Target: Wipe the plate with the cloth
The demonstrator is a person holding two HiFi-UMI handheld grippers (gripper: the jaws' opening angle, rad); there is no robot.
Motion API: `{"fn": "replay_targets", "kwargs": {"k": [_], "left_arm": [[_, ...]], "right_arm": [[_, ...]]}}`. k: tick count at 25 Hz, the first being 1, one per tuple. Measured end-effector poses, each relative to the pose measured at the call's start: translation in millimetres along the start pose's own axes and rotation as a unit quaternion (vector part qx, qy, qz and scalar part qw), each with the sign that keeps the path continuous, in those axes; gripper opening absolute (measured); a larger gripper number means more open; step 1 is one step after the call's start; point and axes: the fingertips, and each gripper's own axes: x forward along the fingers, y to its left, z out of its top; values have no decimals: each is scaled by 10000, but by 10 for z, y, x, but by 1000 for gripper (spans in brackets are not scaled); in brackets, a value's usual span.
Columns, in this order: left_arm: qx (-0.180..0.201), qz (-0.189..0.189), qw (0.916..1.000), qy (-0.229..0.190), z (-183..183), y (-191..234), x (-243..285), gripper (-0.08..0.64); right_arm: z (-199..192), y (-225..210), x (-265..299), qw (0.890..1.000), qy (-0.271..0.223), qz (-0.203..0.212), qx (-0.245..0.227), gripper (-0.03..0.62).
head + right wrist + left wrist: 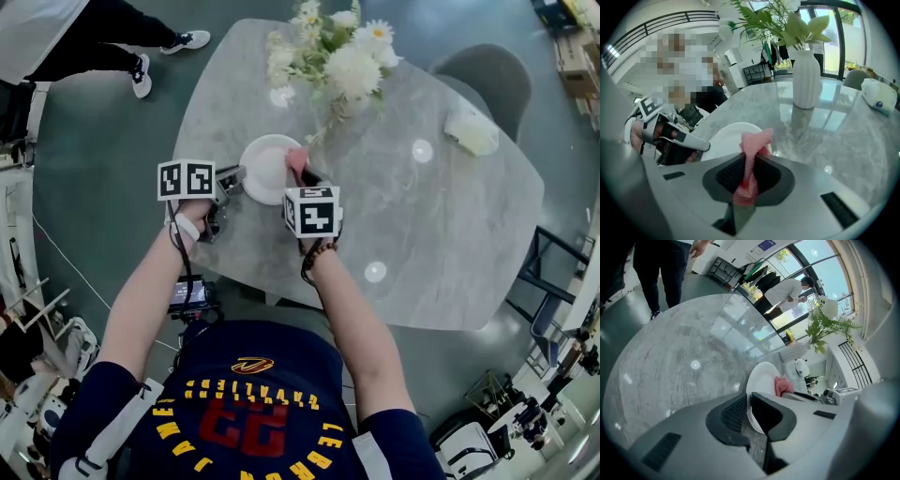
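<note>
A white plate [267, 169] lies on the grey marble table [450, 234], in front of the vase. My left gripper [234, 175] is shut on the plate's left rim; in the left gripper view the plate [761, 380] edge runs between the jaws of the left gripper [749, 408]. My right gripper [302, 171] is shut on a pink mesh cloth [296, 159] at the plate's right side. In the right gripper view the cloth [752, 150] stands up from between the jaws of the right gripper [749, 177], its free end over the plate [726, 136].
A white vase [806, 79] of white flowers [337, 52] stands just behind the plate. A white object [472, 129] lies at the table's far right by a grey chair [492, 75]. A person's legs [112, 47] show beyond the table's far left.
</note>
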Motion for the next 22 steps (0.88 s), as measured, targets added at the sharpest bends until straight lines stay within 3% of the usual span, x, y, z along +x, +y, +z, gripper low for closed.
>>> {"fn": "replay_targets", "kwargs": {"k": [8,13,18,22], "left_arm": [[16,57,10000,-36,11,14,3,35],[-12,52,10000,-83,2,19,3,35],[-14,77,9999,-76,-5,3,-2,35],[-28,61,9999,-86,-2,4,-1,35]], "right_arm": [[71,-214,-261,9987,-338,-280,271,46],[84,265,-276,9989,-443,143,15,46],[-74,816,-49,9978,-87,541,-373,46],[-196,980,101,9966,185,662,-461,46]]}}
